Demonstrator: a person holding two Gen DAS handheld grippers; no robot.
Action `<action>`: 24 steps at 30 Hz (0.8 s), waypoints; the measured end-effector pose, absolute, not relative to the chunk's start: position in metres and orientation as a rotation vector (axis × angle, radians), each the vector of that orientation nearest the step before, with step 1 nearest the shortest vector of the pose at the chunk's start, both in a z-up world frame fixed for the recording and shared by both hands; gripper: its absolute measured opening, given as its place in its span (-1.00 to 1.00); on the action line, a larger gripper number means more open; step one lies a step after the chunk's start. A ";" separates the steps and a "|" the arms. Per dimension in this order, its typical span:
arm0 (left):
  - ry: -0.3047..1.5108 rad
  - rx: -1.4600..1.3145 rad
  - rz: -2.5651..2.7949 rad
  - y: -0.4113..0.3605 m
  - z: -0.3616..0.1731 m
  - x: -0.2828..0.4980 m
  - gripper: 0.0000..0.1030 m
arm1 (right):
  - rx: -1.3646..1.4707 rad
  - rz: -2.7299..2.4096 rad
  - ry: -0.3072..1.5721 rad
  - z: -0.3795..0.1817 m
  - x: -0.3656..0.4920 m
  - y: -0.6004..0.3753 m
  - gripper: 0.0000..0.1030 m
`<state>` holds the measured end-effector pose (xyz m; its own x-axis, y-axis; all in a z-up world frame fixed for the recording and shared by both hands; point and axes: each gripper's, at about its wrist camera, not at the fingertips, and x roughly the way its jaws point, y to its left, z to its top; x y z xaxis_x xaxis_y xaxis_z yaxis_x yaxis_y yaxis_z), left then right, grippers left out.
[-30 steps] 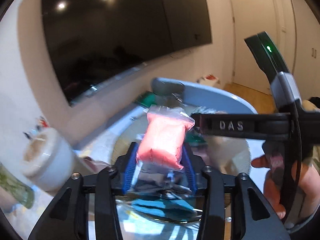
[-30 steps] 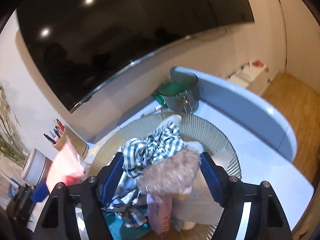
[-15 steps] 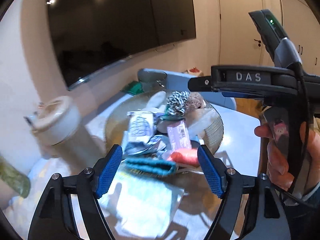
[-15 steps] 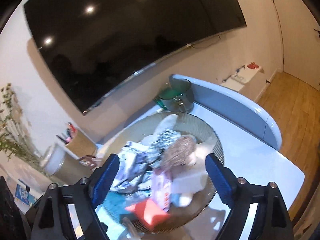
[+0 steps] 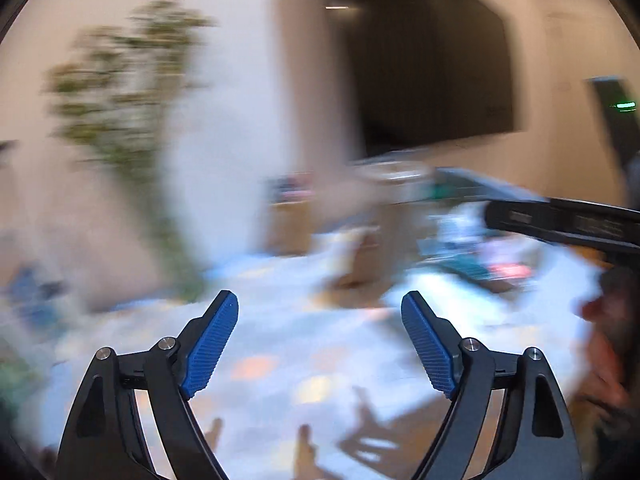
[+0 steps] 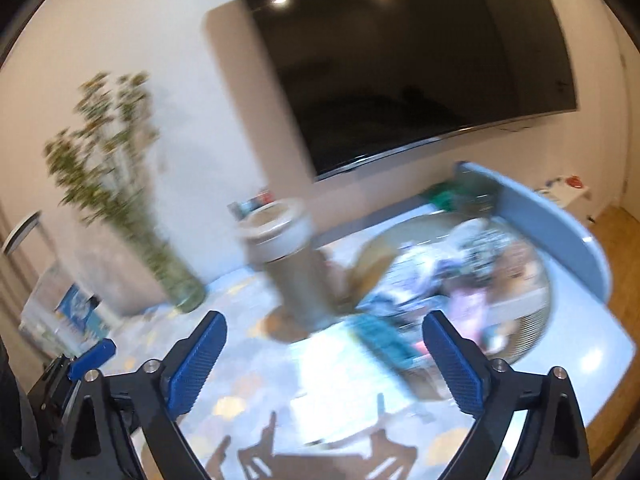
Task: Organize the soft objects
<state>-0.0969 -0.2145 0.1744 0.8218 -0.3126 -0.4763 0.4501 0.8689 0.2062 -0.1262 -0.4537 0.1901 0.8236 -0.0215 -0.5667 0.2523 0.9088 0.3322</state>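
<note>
Both tongs, left tongs (image 5: 320, 340) and right tongs (image 6: 324, 356), gape empty, jaws just opened, above the tabletop (image 6: 256, 364), the soft objects (image 6: 472, 276) heaped in the ribbed bowl (image 6: 538, 320); apparently between picks, next needing another stray item.

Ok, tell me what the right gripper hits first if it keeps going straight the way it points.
Probably the white sheet lying on the table between the open right gripper fingers; nothing is held, and blur leaves depth unclear.
</note>
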 end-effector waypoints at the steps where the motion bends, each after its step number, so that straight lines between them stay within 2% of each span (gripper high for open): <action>1: 0.418 0.351 -0.299 -0.204 0.168 -0.099 0.63 | 0.415 -0.130 0.591 0.186 -0.123 -0.439 1.00; 11: 0.490 0.313 -0.083 -0.116 0.114 -0.084 0.64 | 0.302 0.017 0.679 0.107 -0.073 -0.299 1.00; 20: 0.643 0.211 -0.097 -0.094 0.046 -0.048 0.65 | 0.153 0.043 0.665 0.065 -0.049 -0.257 1.00; 24: 0.707 0.219 -0.094 -0.096 0.033 -0.040 0.65 | 0.142 0.042 0.676 0.057 -0.047 -0.256 1.00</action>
<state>-0.0397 -0.0964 0.0328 0.7573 -0.0119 -0.6530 0.1597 0.9728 0.1675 -0.0471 -0.2557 0.0569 0.7795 0.0847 -0.6206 0.0073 0.9895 0.1441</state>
